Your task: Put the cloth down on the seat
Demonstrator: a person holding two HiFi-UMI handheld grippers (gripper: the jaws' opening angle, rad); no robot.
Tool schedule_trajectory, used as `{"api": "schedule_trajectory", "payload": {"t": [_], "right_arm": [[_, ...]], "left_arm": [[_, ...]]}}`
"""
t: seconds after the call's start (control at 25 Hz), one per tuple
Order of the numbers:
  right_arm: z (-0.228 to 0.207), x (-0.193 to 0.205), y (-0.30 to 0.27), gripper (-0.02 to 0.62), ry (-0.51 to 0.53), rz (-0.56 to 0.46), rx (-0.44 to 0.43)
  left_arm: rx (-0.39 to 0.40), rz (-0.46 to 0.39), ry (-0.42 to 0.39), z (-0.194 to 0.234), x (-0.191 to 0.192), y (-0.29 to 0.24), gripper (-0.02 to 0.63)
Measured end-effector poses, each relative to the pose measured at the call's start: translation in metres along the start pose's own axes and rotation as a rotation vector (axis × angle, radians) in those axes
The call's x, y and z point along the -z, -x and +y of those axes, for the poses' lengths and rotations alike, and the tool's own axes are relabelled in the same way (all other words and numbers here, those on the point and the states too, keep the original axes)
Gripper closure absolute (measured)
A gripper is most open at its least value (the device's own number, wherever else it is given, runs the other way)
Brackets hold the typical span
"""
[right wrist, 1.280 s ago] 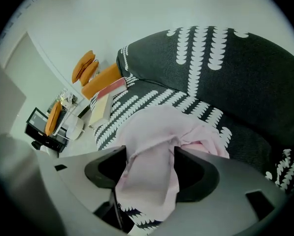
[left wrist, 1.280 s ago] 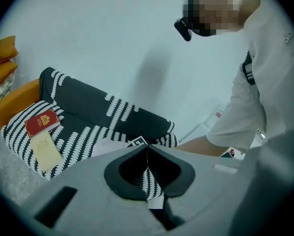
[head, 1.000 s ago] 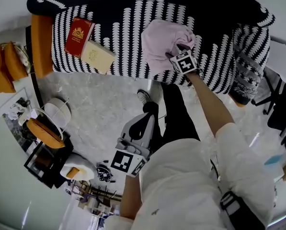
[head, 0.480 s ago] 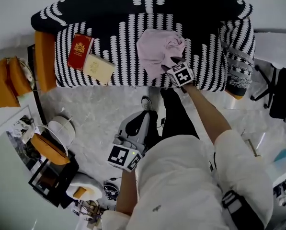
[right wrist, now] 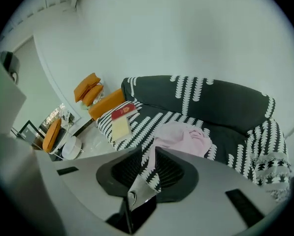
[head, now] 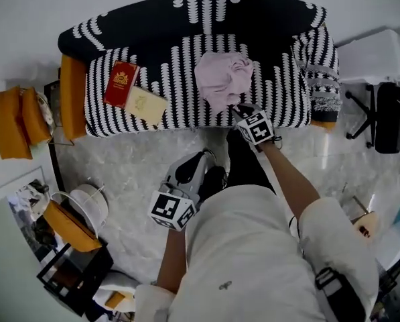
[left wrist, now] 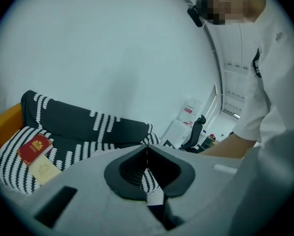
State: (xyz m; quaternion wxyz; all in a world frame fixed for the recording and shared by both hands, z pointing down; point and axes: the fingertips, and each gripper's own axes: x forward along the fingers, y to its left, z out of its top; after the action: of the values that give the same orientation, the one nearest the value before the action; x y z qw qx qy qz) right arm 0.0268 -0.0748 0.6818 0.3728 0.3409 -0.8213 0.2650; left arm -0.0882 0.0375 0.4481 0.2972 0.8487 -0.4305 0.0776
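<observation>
The pink cloth (head: 223, 79) lies crumpled on the seat of the black-and-white patterned sofa (head: 179, 86). My right gripper (head: 238, 109) hovers at the seat's front edge, just short of the cloth and apart from it. In the right gripper view the cloth (right wrist: 183, 136) lies beyond the right gripper (right wrist: 147, 150), whose jaws are closing with a narrow gap and nothing between them. My left gripper (head: 201, 156) hangs low over the floor near the person's legs. In the left gripper view the left gripper (left wrist: 147, 145) has its jaws together and empty.
A red book (head: 120, 84) and a cream book (head: 145, 104) lie on the seat's left part. A patterned cushion (head: 318, 79) sits at the sofa's right end. Orange cushions (head: 12, 123) stand at the far left, an office chair (head: 387, 113) at the right. The floor is pale marble.
My right gripper has drawn back from the pink cloth to the seat's front edge; the cloth stays on the seat. The head view has pulled back from the sofa.
</observation>
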Motion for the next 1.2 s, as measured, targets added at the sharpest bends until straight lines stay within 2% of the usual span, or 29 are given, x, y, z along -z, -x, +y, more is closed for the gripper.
{"api": "schedule_trajectory", "payload": {"t": [0.16,0.28,0.48,0.68,0.88,1.2], "right_arm": [[0.049,0.012,0.037,0.534,-0.035,-0.066,0.020],[0.082,0.020,0.066,0.541,-0.025,-0.111,0.036],[0.116,0.024,0.119,0.554,-0.020,-0.206,0.060],[0.138,0.027,0.170,0.565,-0.039,-0.297,0.069],[0.158,0.036,0.223,0.574,0.001,-0.361,0.033],[0.168,0.046,0.319,0.585,-0.023,-0.504,-0.055]], "left_arm": [[0.048,-0.008,-0.041,-0.007,0.015,0.034,0.594],[0.101,-0.010,-0.069,-0.018,0.022,0.053,0.594],[0.170,-0.012,-0.095,-0.039,0.031,0.068,0.594],[0.180,-0.016,-0.095,-0.060,0.038,0.084,0.594],[0.176,-0.038,-0.095,-0.089,0.040,0.094,0.594],[0.175,-0.070,-0.100,-0.154,0.049,0.085,0.594]]}}
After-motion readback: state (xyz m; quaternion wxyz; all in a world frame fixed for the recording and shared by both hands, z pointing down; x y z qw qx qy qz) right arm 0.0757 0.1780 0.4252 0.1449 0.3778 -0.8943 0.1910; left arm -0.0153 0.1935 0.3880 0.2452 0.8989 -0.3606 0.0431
